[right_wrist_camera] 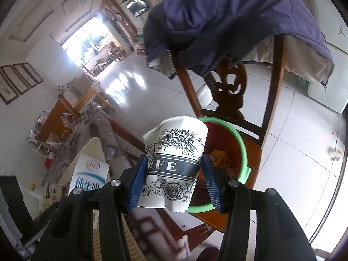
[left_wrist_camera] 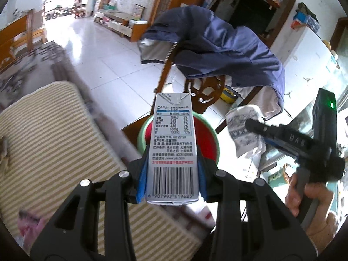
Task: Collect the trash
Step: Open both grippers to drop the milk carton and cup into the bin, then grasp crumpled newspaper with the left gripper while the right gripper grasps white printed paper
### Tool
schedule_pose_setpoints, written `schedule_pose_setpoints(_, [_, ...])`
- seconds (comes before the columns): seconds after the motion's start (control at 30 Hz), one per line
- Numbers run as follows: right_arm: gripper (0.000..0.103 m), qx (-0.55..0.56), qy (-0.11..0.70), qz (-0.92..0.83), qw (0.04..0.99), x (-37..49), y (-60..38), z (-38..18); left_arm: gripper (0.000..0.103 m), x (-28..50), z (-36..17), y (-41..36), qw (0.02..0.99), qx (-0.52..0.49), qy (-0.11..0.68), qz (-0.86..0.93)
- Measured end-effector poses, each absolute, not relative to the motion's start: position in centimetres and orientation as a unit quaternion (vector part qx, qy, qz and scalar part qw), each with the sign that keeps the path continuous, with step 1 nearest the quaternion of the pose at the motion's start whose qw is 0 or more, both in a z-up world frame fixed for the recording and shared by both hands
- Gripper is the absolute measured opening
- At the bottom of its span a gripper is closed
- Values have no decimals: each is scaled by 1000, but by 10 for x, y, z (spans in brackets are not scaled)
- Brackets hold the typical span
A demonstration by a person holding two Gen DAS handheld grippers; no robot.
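My left gripper point(left_wrist_camera: 171, 174) is shut on a white milk carton point(left_wrist_camera: 173, 143), held above a red bin with a green rim point(left_wrist_camera: 208, 130) that stands on a wooden chair. My right gripper point(right_wrist_camera: 174, 178) is shut on a crumpled white paper cup with black flower print point(right_wrist_camera: 174, 161), held just left of the same bin point(right_wrist_camera: 241, 145). An orange wrapper point(right_wrist_camera: 218, 156) lies inside the bin. From the left wrist view the right gripper point(left_wrist_camera: 250, 126) and its cup point(left_wrist_camera: 243, 128) show to the right of the bin. The milk carton shows at lower left in the right wrist view point(right_wrist_camera: 89, 174).
A blue jacket point(left_wrist_camera: 217, 43) hangs over the wooden chair back point(right_wrist_camera: 228, 91). A striped cushion point(left_wrist_camera: 54, 141) lies at left. White tiled floor point(left_wrist_camera: 104, 50) stretches beyond. A low wooden table point(right_wrist_camera: 71, 108) with clutter stands at far left.
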State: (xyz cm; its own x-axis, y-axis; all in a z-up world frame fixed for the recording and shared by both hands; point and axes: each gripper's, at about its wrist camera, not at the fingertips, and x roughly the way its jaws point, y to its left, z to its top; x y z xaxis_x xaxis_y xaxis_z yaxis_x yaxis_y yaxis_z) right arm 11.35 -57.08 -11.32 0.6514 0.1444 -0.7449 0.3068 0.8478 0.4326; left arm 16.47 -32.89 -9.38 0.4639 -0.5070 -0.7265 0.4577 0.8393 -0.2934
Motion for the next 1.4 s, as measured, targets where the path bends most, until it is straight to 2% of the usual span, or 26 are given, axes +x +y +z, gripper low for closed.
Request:
schedule_pose_setpoints(0.07, [52, 275, 414, -51, 866, 116, -577, -118, 36, 174, -95, -346, 852, -24, 435, -291])
schedule_pose_setpoints(0.1, [53, 276, 413, -56, 866, 118, -580, -120, 46, 177, -95, -352, 852, -20, 432, -295])
schedule_pose_setpoints(0.17, [64, 284, 407, -67, 866, 118, -586, -123, 67, 180, -94, -364, 856, -4, 423, -297])
schedule_pose_setpoints(0.2, [69, 288, 403, -71, 866, 117, -588, -123, 67, 179, -93, -368, 860, 4, 414, -299])
schedule_pose_setpoints(0.4, [69, 293, 408, -69, 862, 116, -589, -125, 68, 172, -94, -366, 862, 22, 408, -301])
schedule_pose_setpoints(0.63, [69, 306, 414, -50, 856, 111, -574, -119, 68, 164, -101, -324, 861, -14, 429, -271])
schedule_pose_setpoints(0.73, [70, 296, 418, -26, 858, 111, -552, -113, 72, 155, -100, -297, 867, -27, 429, -252])
schedule_pose_setpoints(1.1, [72, 215, 479, 40, 851, 122, -446, -127, 78, 116, -97, -139, 903, -76, 411, -96])
schedule_pose_setpoints(1.4, [75, 191, 478, 29, 857, 121, -434, -126, 78, 81, -113, 30, 894, -162, 402, 117])
